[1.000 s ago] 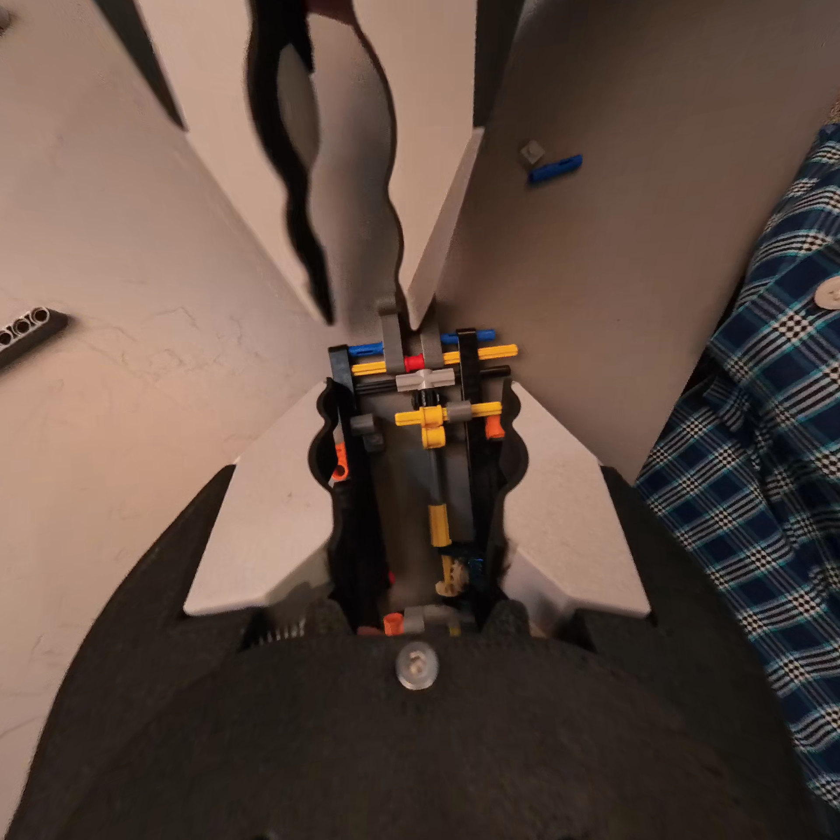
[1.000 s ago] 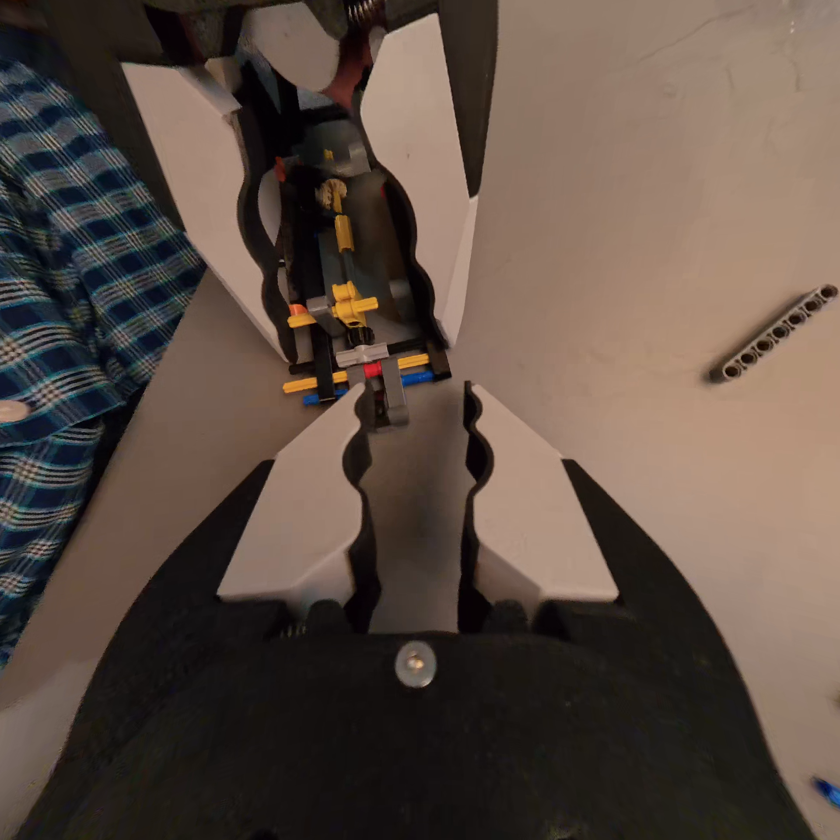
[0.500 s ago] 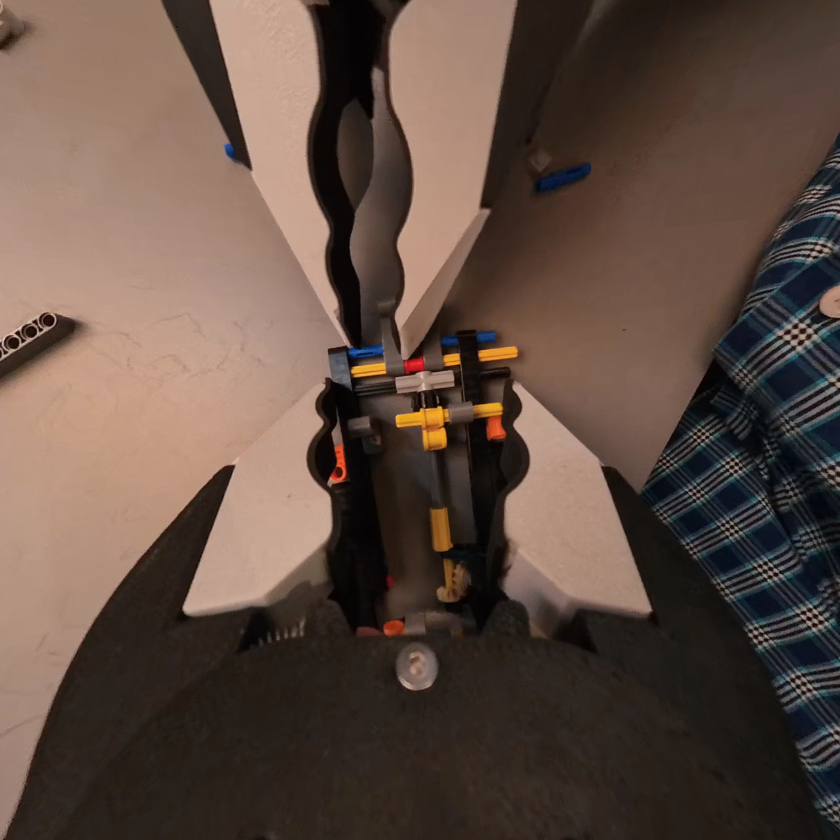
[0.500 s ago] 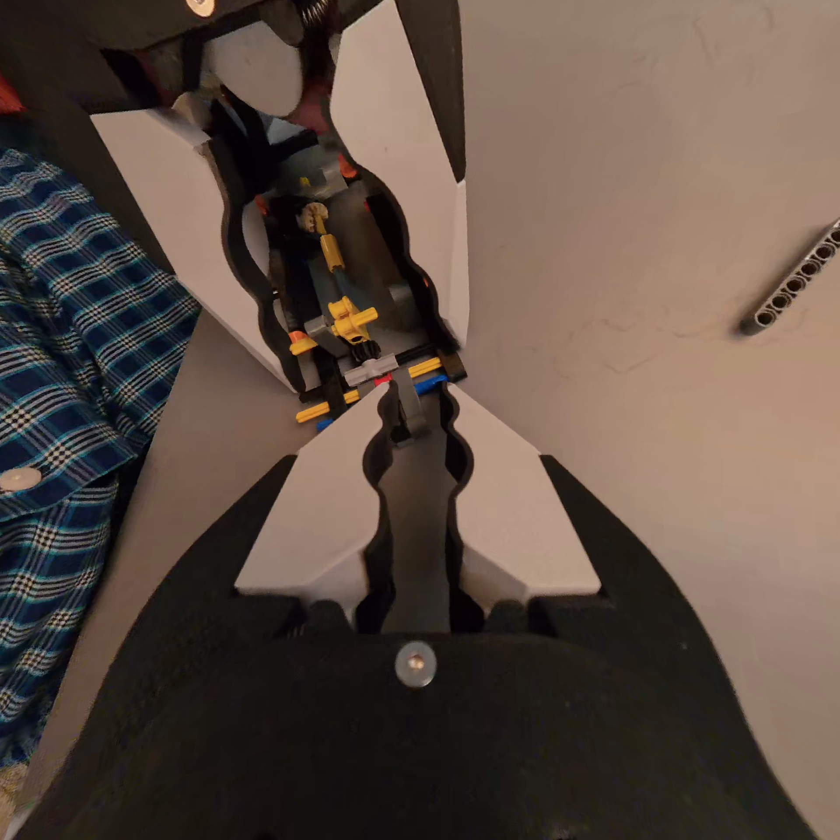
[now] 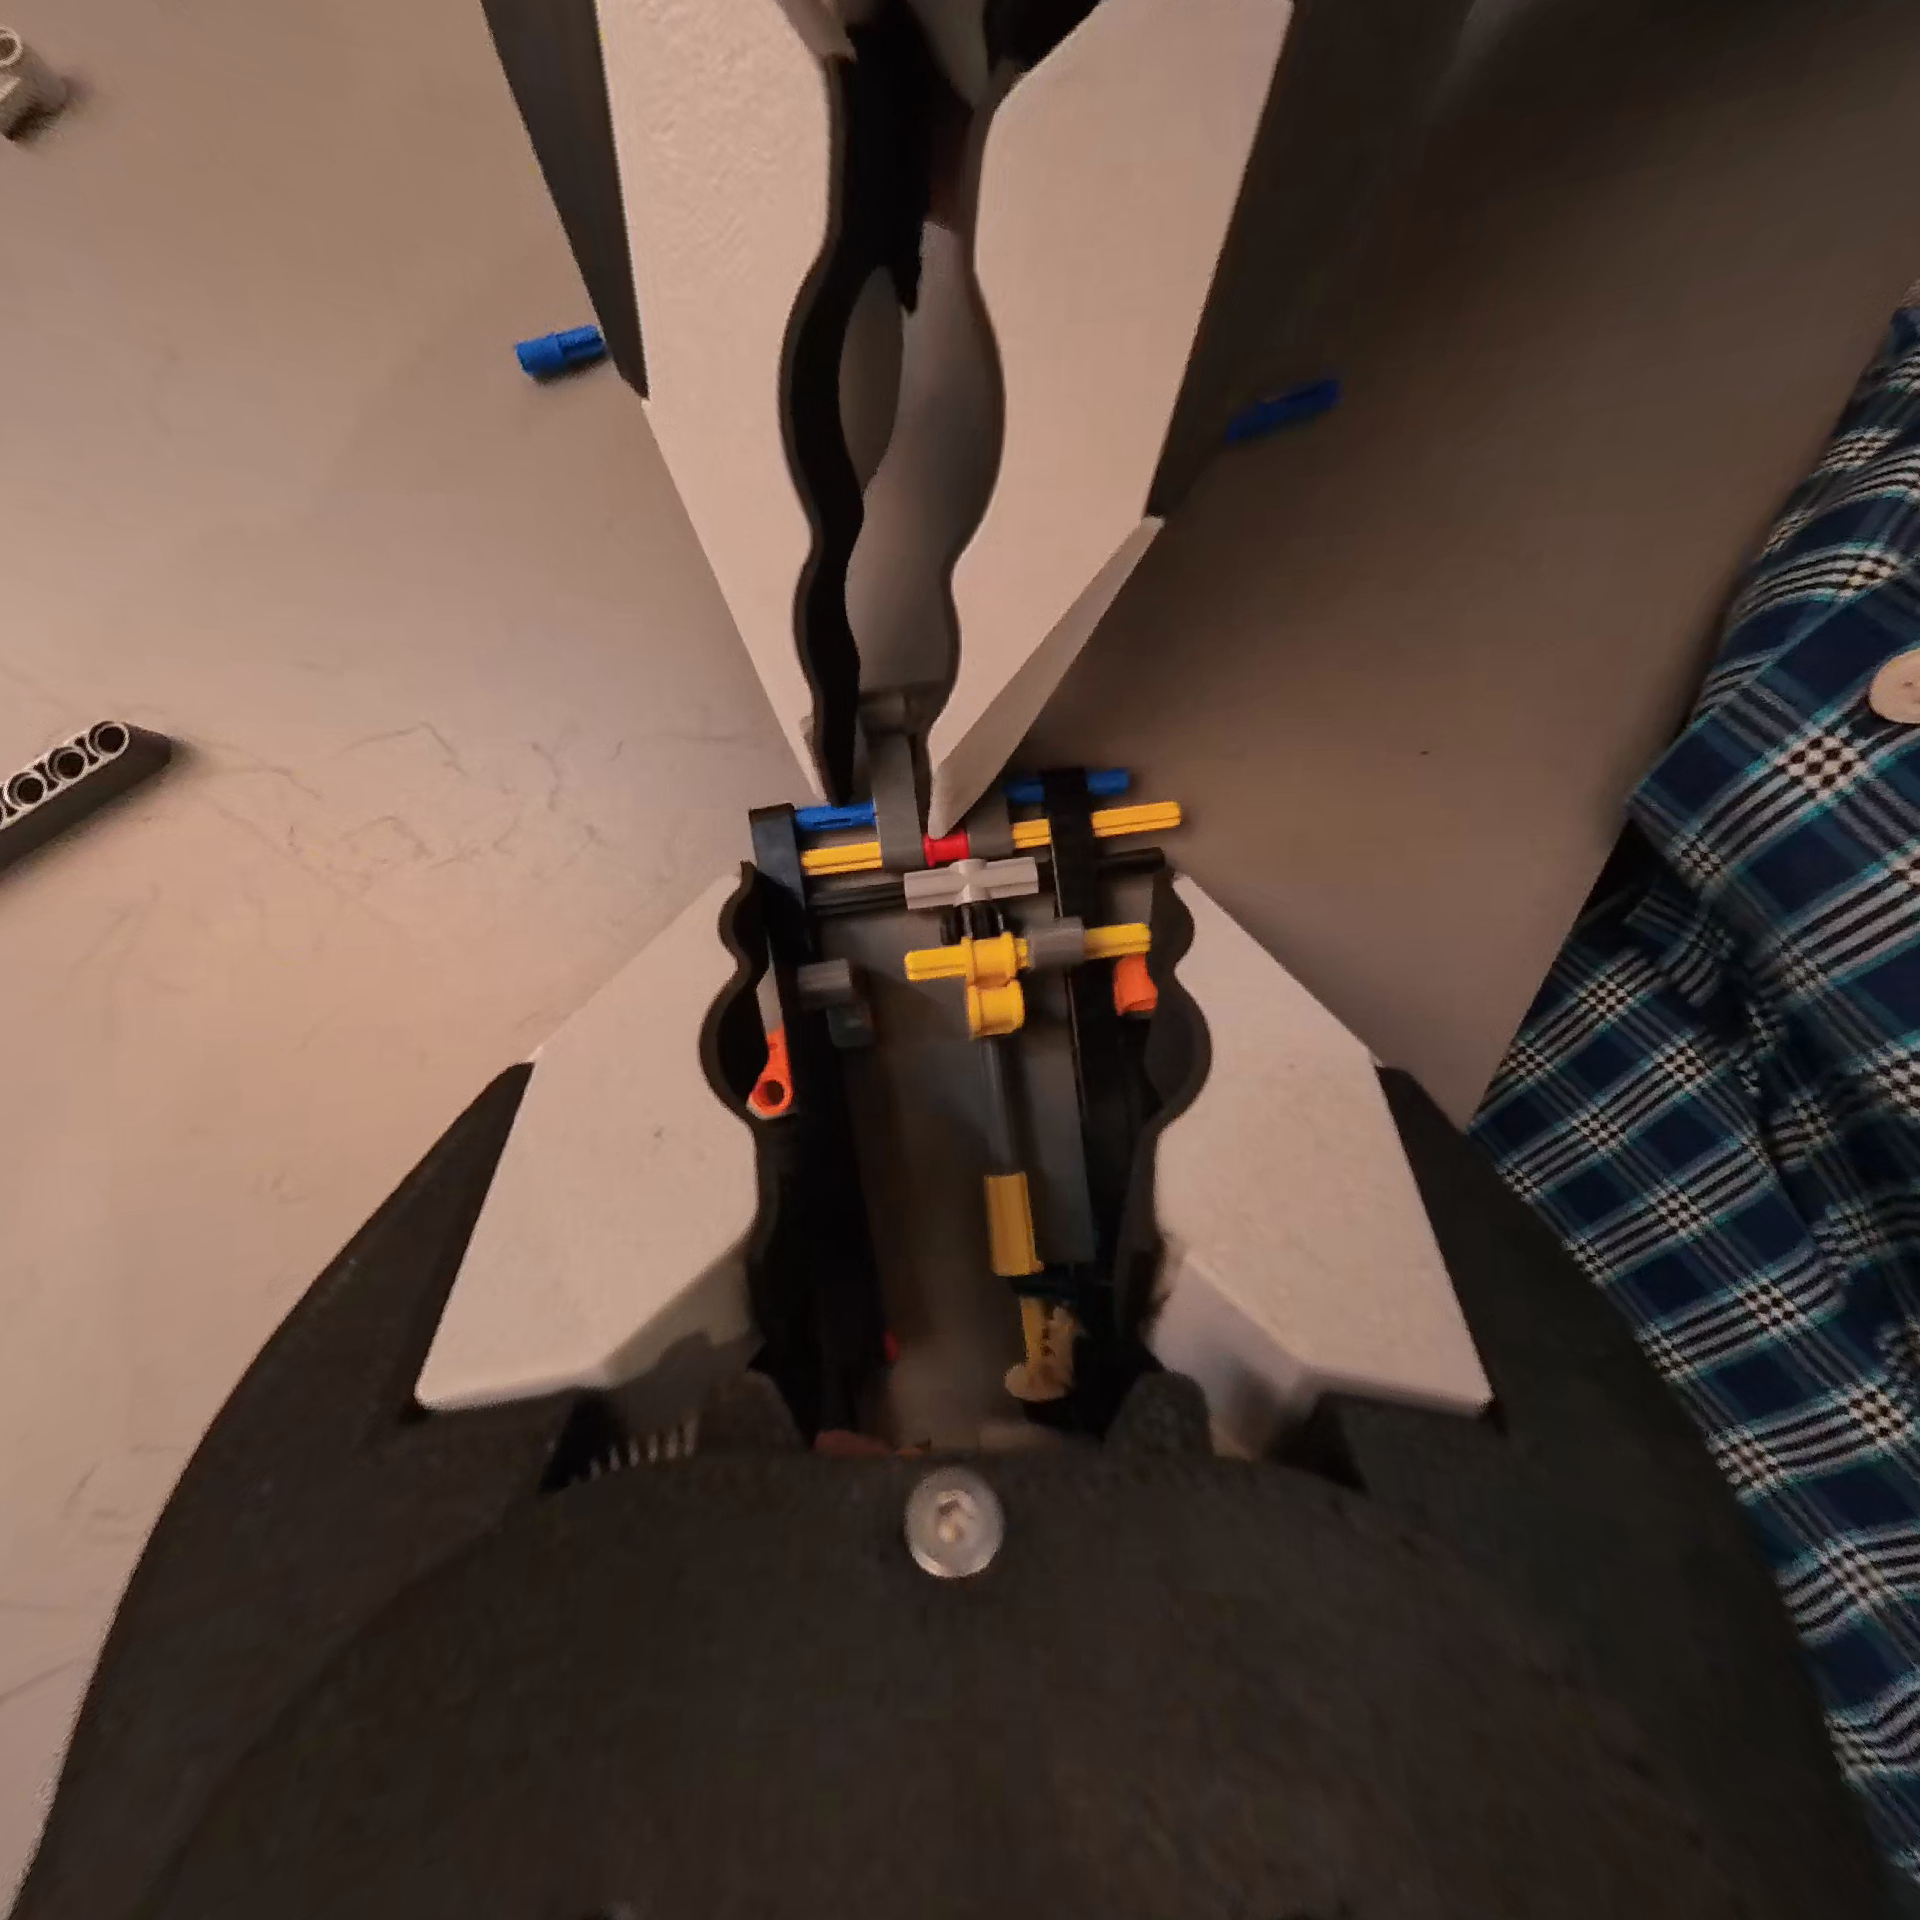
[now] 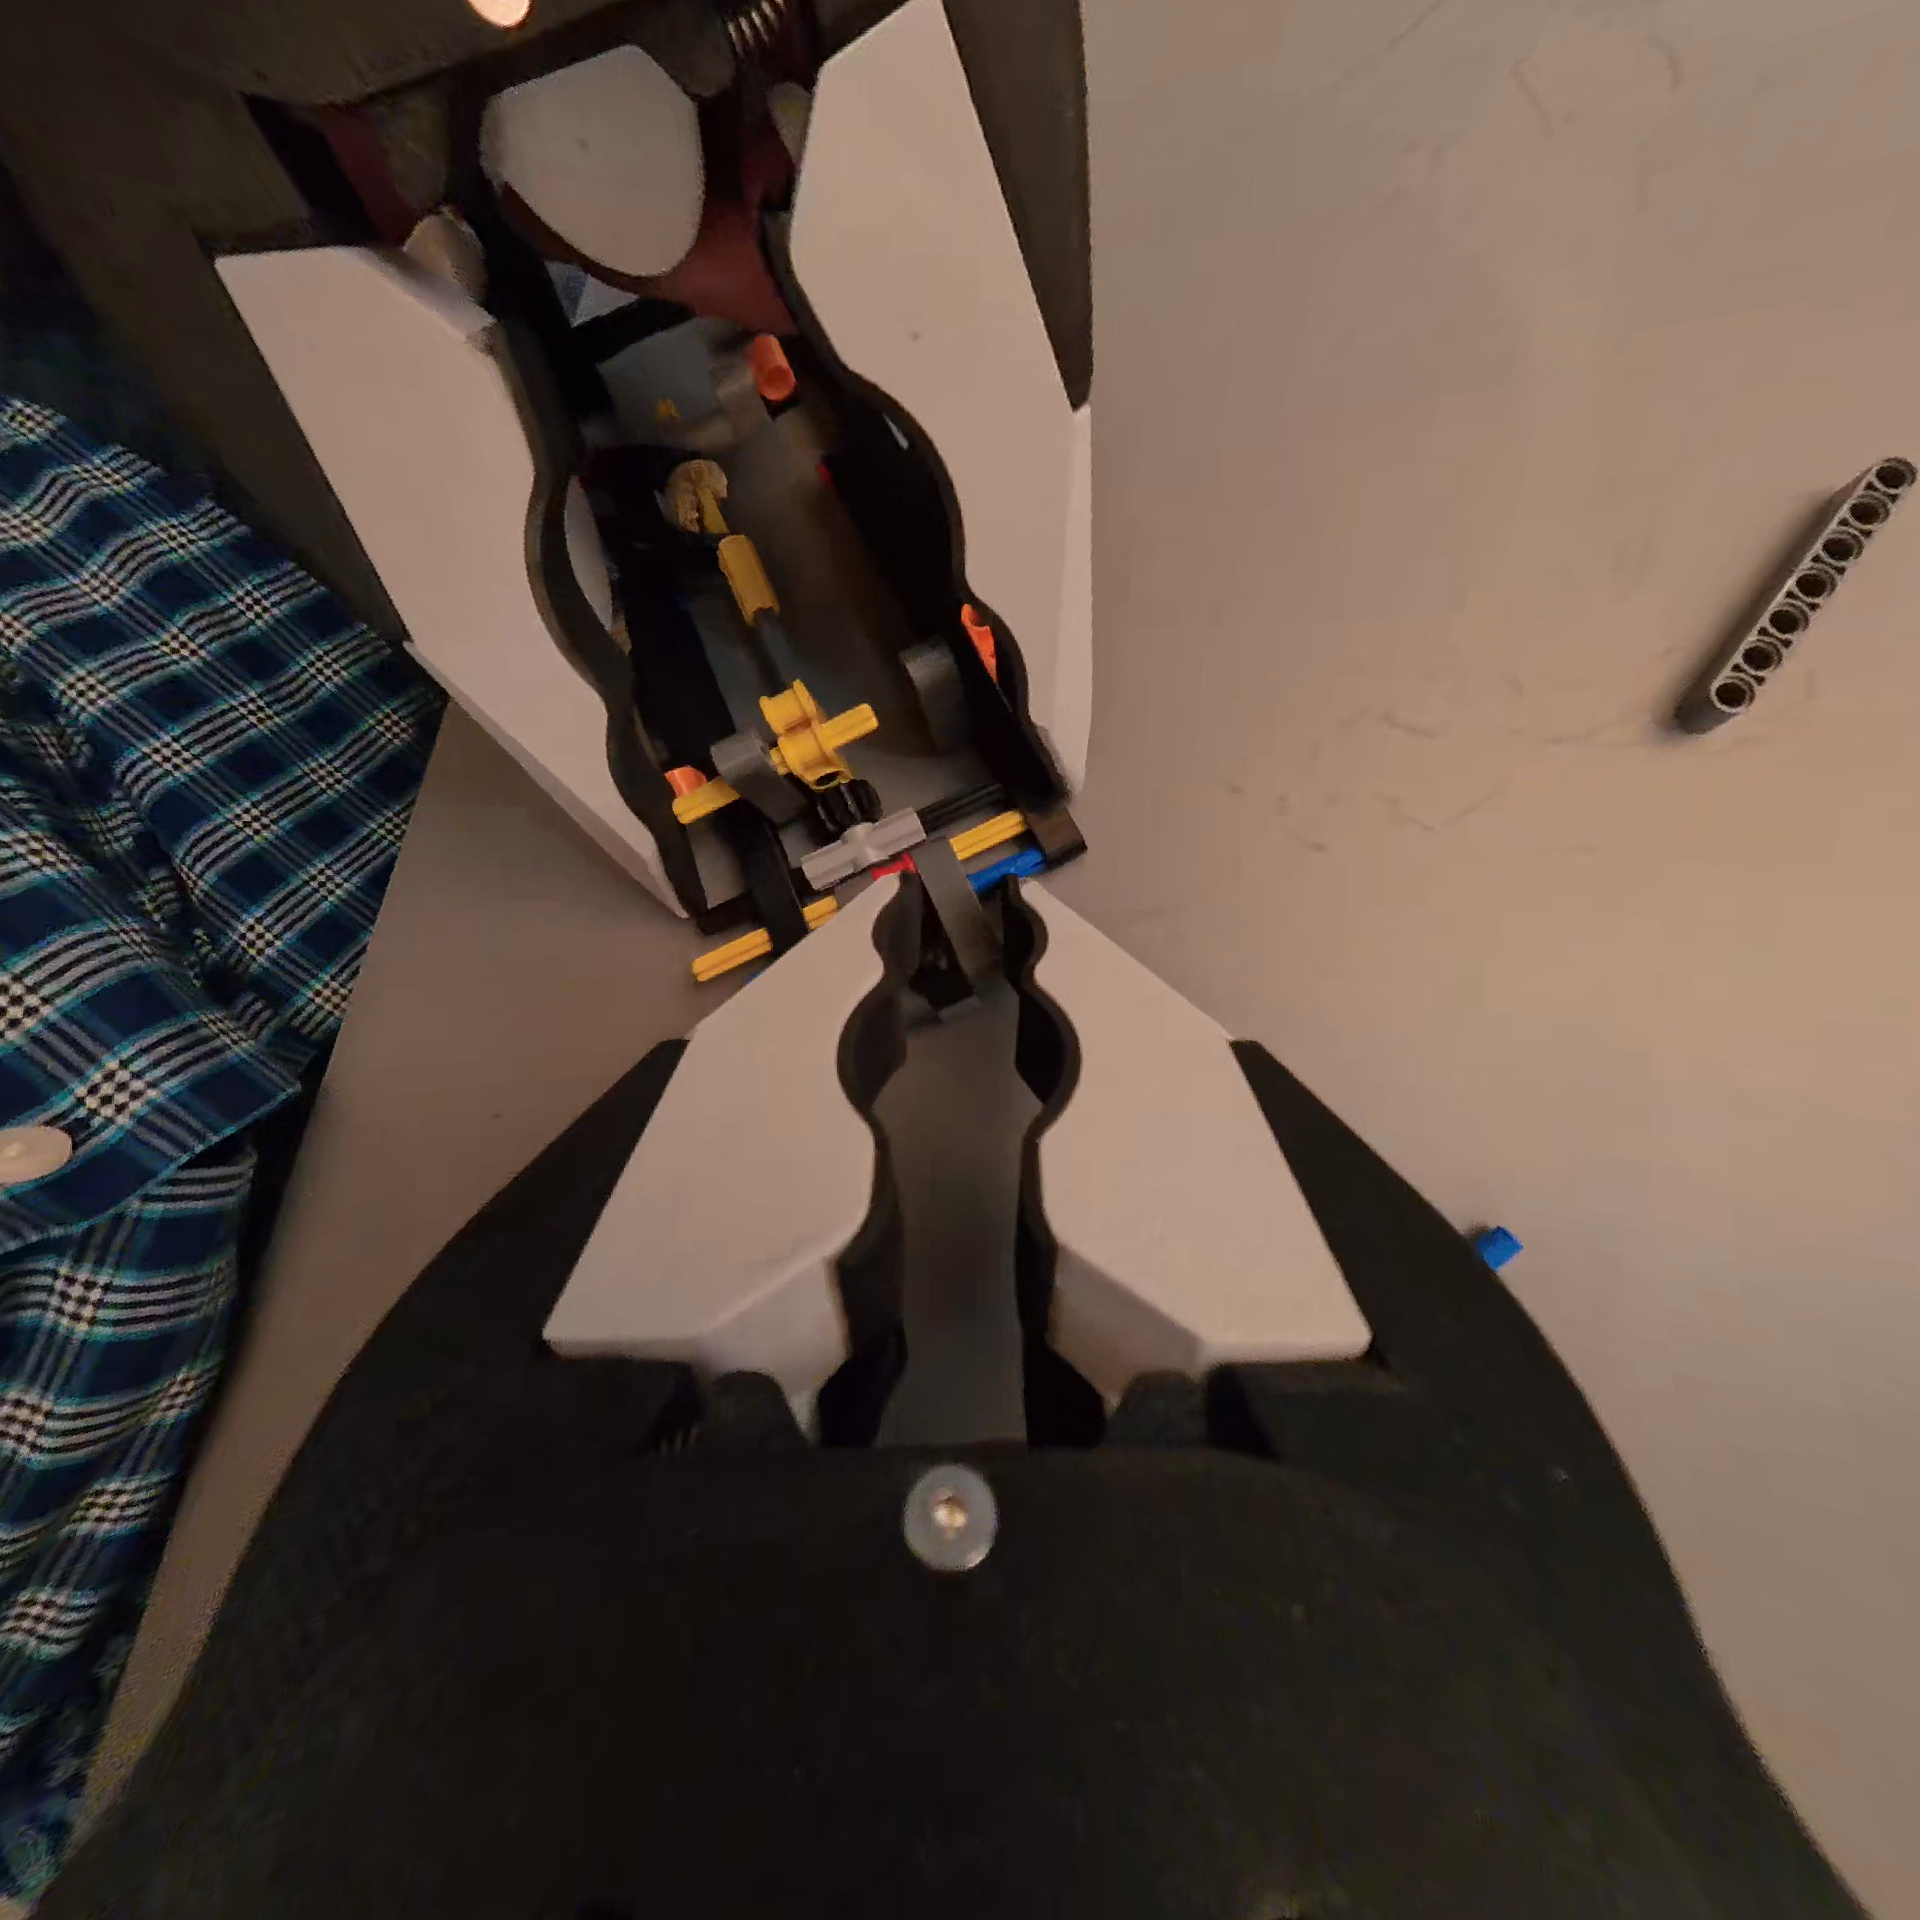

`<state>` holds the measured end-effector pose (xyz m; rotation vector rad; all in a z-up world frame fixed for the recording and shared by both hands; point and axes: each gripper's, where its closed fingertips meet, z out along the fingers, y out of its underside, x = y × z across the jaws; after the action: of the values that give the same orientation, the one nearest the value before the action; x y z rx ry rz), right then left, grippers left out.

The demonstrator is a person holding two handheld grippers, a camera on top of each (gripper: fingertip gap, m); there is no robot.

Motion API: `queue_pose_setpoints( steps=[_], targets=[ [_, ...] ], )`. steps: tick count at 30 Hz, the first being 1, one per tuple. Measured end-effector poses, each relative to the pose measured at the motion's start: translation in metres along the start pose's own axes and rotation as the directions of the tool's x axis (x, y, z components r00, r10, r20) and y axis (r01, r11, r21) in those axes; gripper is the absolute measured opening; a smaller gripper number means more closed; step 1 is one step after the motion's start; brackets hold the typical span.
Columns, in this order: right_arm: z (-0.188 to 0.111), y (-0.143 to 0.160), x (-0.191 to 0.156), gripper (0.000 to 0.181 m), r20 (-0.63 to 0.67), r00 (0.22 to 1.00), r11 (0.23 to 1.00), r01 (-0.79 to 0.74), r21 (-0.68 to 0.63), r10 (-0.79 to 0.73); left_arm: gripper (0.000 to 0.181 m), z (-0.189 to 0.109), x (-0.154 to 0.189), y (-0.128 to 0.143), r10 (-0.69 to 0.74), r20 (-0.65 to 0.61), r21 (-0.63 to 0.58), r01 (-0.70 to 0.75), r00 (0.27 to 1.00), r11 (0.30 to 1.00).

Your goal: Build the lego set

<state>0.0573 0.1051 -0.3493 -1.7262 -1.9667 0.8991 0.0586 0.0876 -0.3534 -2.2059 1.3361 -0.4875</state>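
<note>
Lego assembly (image 5: 961, 1049): sits lengthwise between the two fingers of the left gripper (image 5: 961, 894), running from near the gripper's body out past the fingertips. Black frame, grey plate, yellow axles, orange pins, a tan gear back near the body.
Left gripper: closed around the assembly, both wavy black pads pressed against its long black sides, so it's got a solid hold on the whole build.
Grey connector (image 5: 896, 774): pokes out of the far end of the assembly, just past the left gripper's fingertips, right by a red bit and the blue and yellow cross axles.
Right gripper (image 6: 956, 904): comes in head-on from the opposite side, fingertips nearly together and pinching that grey connector (image 6: 951, 914). Only the tips have it; the rest of the gap behind them is empty.
Grey beam (image 6: 1797, 597): long one with a row of holes, lying loose on the table (image 6: 1455, 935), well off to the right gripper's right side.
Blue pins: one (image 5: 559, 351) off to the left gripper's front-left, another (image 5: 1280, 410) front-right, half hidden behind the right gripper's finger.
Plaid sleeve (image 5: 1766, 1039): blue check shirt, right of the left gripper.
</note>
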Motion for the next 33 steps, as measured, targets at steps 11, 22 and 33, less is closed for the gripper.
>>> queue_pose_setpoints(
  steps=[11,22,33],
  targets=[
    [0.0015,-0.0013,-0.0013,0.013,0.030,0.999,0.998,0.043,0.035,-0.044,0.072,-0.0010,-0.0001,0.0002,-0.012,-0.026,0.034,0.013,1.000,0.999],
    [0.0022,-0.0021,-0.0014,0.013,0.026,0.998,0.997,0.062,0.050,-0.063,0.082,0.0033,0.0026,-0.0053,-0.008,-0.031,0.007,0.008,0.999,1.000],
    [0.0032,-0.0020,-0.0015,0.013,0.010,0.996,0.995,0.088,0.049,-0.089,0.075,0.0054,-0.0010,-0.0046,-0.015,-0.005,0.025,0.015,1.000,1.000]
  ],
)
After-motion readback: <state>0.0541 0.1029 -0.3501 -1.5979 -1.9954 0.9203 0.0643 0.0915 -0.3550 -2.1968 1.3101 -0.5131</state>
